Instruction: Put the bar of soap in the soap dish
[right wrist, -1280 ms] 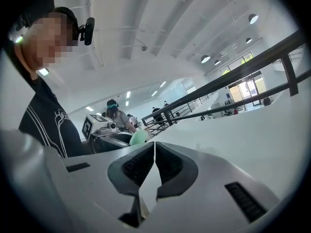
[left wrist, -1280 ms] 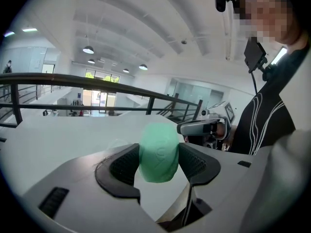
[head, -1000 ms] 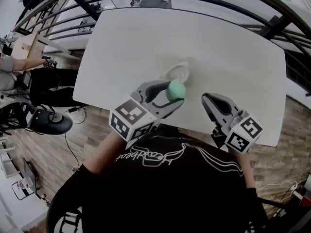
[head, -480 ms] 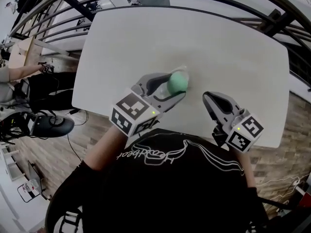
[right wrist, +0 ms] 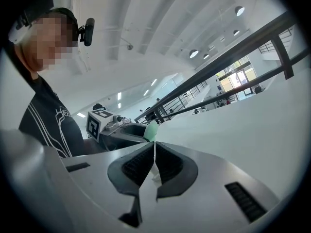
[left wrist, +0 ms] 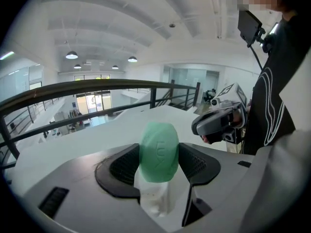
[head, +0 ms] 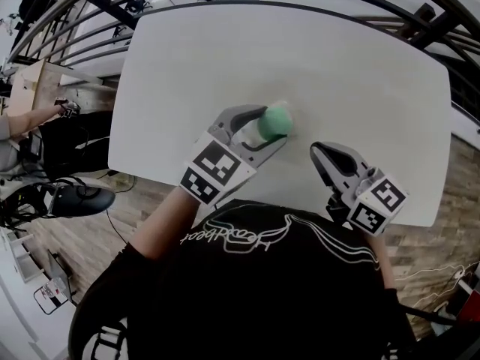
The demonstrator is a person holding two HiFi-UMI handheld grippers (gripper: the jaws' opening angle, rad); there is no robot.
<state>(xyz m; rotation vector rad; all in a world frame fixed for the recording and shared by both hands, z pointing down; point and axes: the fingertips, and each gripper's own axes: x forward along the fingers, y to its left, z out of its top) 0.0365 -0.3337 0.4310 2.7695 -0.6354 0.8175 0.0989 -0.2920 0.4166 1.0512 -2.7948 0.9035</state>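
A green bar of soap [head: 275, 121] is pinched between the pads of my left gripper [head: 271, 129], just above the white table [head: 225, 51]. The clear soap dish [head: 282, 105] lies directly under it, and only a sliver of its rim shows past the soap. In the left gripper view the soap [left wrist: 159, 151] stands upright between the pads [left wrist: 127, 164], with the pale dish [left wrist: 155, 200] below. My right gripper [head: 321, 156] hovers to the right near the table's front edge, jaws shut and empty. The right gripper view shows its jaws [right wrist: 153, 161] pressed together and the soap [right wrist: 151, 130] beyond.
A dark metal railing [head: 90, 28] curves round the table's far and left sides. Left of the table lie wooden floor, a black device [head: 75, 197] and a seated person's arm [head: 30, 118]. The table's front edge [head: 300, 201] runs just under both grippers.
My left gripper has carried the soap forward and slightly down, so it now covers the dish that showed beyond it earlier. The right gripper has shifted only a little.
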